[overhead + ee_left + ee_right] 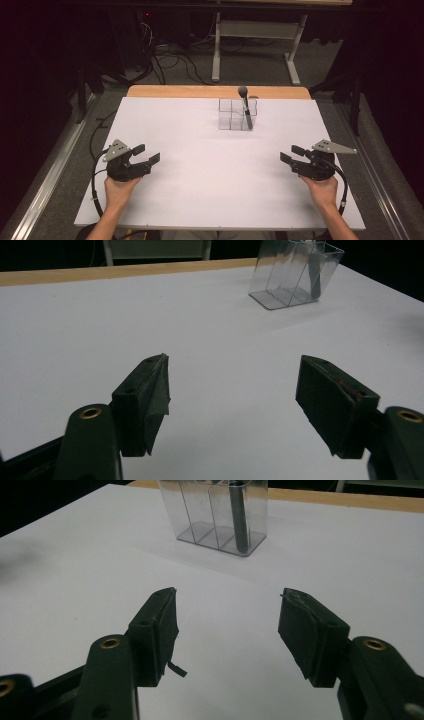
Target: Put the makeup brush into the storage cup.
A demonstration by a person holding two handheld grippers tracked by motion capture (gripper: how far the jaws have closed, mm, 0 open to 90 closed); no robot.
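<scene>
Left gripper (147,155): at 8 o'clock on the white table (165,125), jaws spread, holding nothing.
Clear organizer (237,114): at 12 o'clock, far from both grippers; a dark brush (245,109) stands upright in its right compartment.
Right gripper (293,154): at 4 o'clock, jaws spread, empty.
Advice: probably the brush is next; approach slowly from above and pinch the handle, not the plastic wall.

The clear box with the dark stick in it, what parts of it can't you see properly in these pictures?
- Top of the clear box and of the stick: cut off by the upper edge in the right gripper view.
- Stick in the left gripper view: blurred behind the box's walls.
- What the stick's round head is: too small in the high view.
- How many compartments the box has: too small there.
</scene>
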